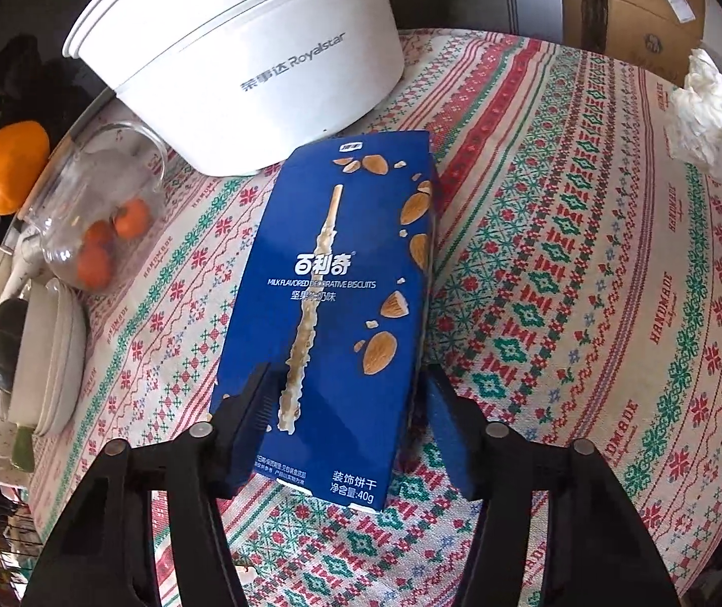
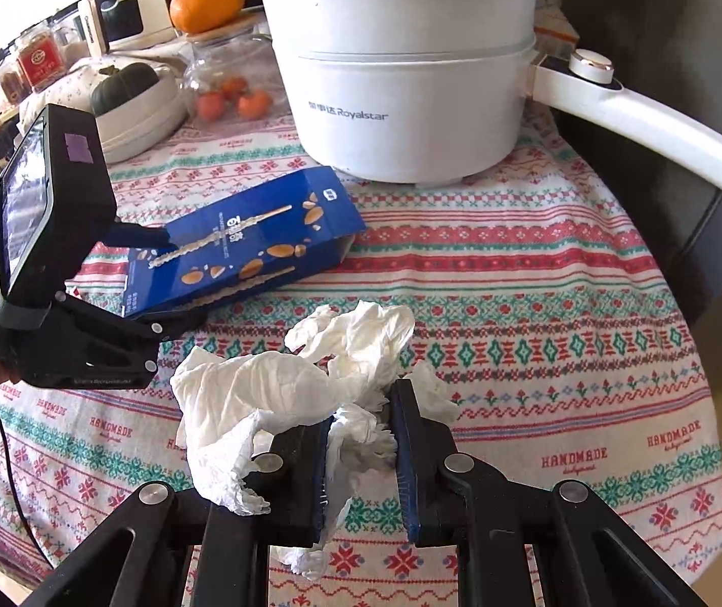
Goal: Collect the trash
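**Two grips, both easy to lose**

Patterned tablecloth point(image 2: 538, 273) covers the table, crowded along its far edge. Over it the left gripper point(image 1: 346, 399) straddles the near end of the blue biscuit box point(image 1: 341, 253); its jaws stand apart on either side, and whether the pads press the cardboard I cannot tell. The box looks light and hollow, so a squeeze this near its end could crush it or let the far end swing. That far end lies just beside the white electric pot point(image 1: 239, 55), with a glass jar of small oranges point(image 1: 98, 212) to the left; a swinging box could knock either.

Nearer and to the right, the right gripper point(image 2: 361, 435) is clamped on crumpled tissue point(image 2: 280, 394). Most of the wad hangs loose outside the jaws, so thin paper may tear or slip free.
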